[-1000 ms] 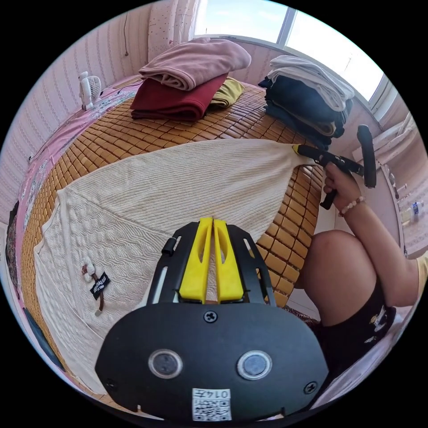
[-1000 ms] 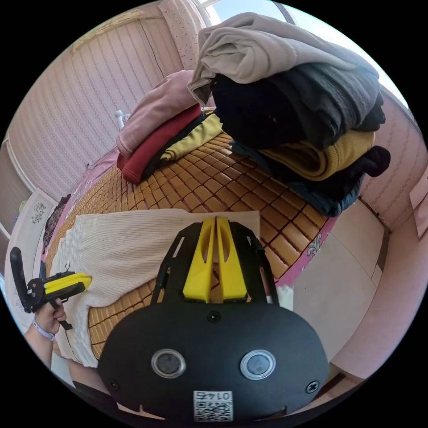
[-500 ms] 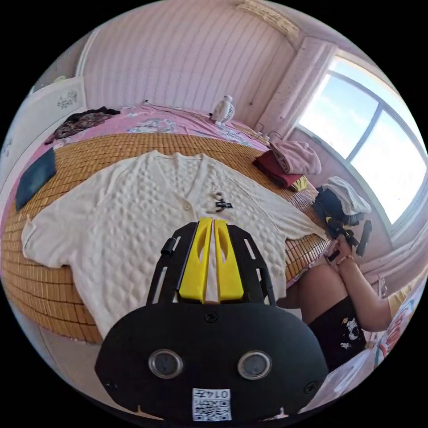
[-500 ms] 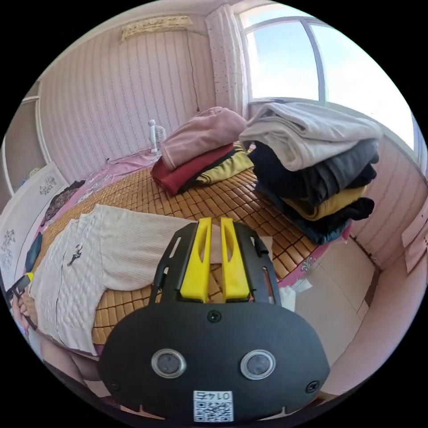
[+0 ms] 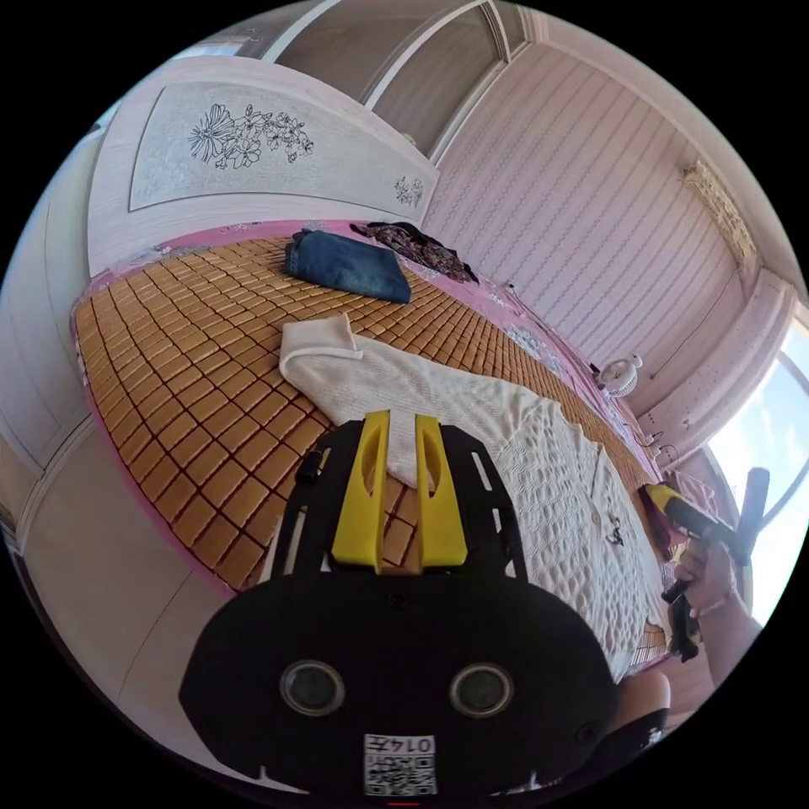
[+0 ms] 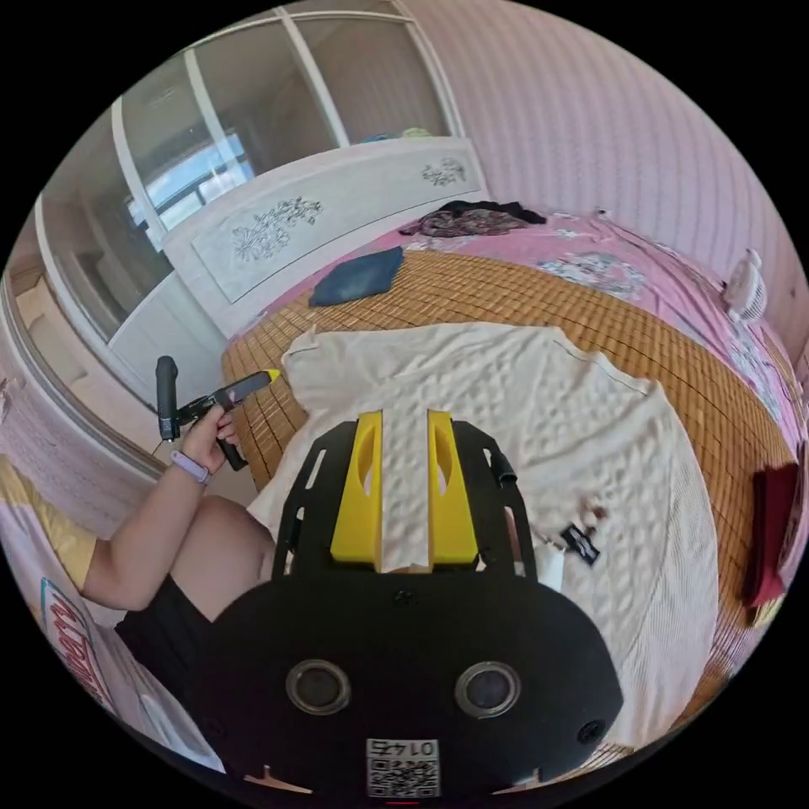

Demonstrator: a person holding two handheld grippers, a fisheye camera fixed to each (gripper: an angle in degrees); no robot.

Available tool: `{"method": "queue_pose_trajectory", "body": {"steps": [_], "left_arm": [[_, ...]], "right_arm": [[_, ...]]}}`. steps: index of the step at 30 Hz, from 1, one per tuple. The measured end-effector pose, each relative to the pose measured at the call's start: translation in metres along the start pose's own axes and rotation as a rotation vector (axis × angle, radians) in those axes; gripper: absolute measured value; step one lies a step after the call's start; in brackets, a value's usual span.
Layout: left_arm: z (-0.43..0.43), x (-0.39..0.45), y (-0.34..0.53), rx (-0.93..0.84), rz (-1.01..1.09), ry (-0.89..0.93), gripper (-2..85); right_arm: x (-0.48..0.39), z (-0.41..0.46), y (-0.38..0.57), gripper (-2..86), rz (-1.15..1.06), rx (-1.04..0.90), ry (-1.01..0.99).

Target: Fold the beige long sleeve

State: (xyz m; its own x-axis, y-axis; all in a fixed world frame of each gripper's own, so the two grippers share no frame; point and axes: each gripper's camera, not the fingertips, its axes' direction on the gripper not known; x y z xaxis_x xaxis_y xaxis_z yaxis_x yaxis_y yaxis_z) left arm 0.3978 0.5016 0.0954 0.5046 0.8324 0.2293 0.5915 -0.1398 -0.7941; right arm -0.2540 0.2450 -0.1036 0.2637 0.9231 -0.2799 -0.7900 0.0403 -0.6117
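Note:
The beige long-sleeve cardigan (image 6: 539, 404) lies spread flat, front up, on the bamboo mat (image 6: 674, 354). In the left gripper view its sleeve (image 5: 396, 379) runs toward me, cuff (image 5: 316, 345) at the far end. My left gripper (image 5: 396, 489) hovers open over the sleeve's near edge and the mat, holding nothing. A hand holds the left gripper (image 6: 268, 377) just beside that cuff in the right gripper view. My right gripper (image 6: 403, 489) is open above the cardigan's body, close to the hem. The right gripper (image 5: 661, 497) sits past the cardigan's far side in the left gripper view.
Folded blue jeans (image 5: 345, 265) and a dark patterned cloth (image 5: 421, 244) lie near the white headboard (image 5: 253, 160). A small white fan (image 6: 746, 286) stands on the pink sheet. A red garment (image 6: 771, 539) is at the mat's right edge. A person's knee (image 6: 219, 539) is beside the bed.
Both grippers went from shut to open. The right one let go of the sleeve cuff and came over the cardigan's body. The left one moved out to the other sleeve.

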Motion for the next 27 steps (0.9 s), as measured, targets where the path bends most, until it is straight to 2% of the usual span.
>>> {"method": "queue_pose_trajectory", "body": {"steps": [5, 8, 14, 21, 25, 27], "left_arm": [[0.033, -0.027, 0.008, -0.114, 0.044, -0.079, 7.6], [0.046, -0.045, 0.017, -0.132, 0.022, -0.128, 7.7], [0.062, -0.084, 0.028, -0.178, -0.088, -0.091, 5.0], [0.054, -0.113, 0.032, -0.143, -0.173, -0.051, 6.3], [0.033, -0.116, 0.042, 0.012, -0.192, -0.124, 6.9], [0.04, -0.113, 0.045, 0.004, -0.191, -0.107, 7.8]], "right_arm": [[-0.1, 0.156, -0.128, 7.9, -0.226, -0.193, -0.182], [-0.153, 0.242, -0.175, 8.2, -0.336, -0.3, -0.186], [-0.22, 0.364, -0.222, 9.5, -0.41, -0.409, -0.158], [-0.245, 0.406, -0.23, 0.3, -0.481, -0.459, -0.089], [-0.233, 0.38, -0.239, -0.1, -0.462, -0.393, -0.24], [-0.226, 0.367, -0.243, 0.0, -0.448, -0.366, -0.275]]}}
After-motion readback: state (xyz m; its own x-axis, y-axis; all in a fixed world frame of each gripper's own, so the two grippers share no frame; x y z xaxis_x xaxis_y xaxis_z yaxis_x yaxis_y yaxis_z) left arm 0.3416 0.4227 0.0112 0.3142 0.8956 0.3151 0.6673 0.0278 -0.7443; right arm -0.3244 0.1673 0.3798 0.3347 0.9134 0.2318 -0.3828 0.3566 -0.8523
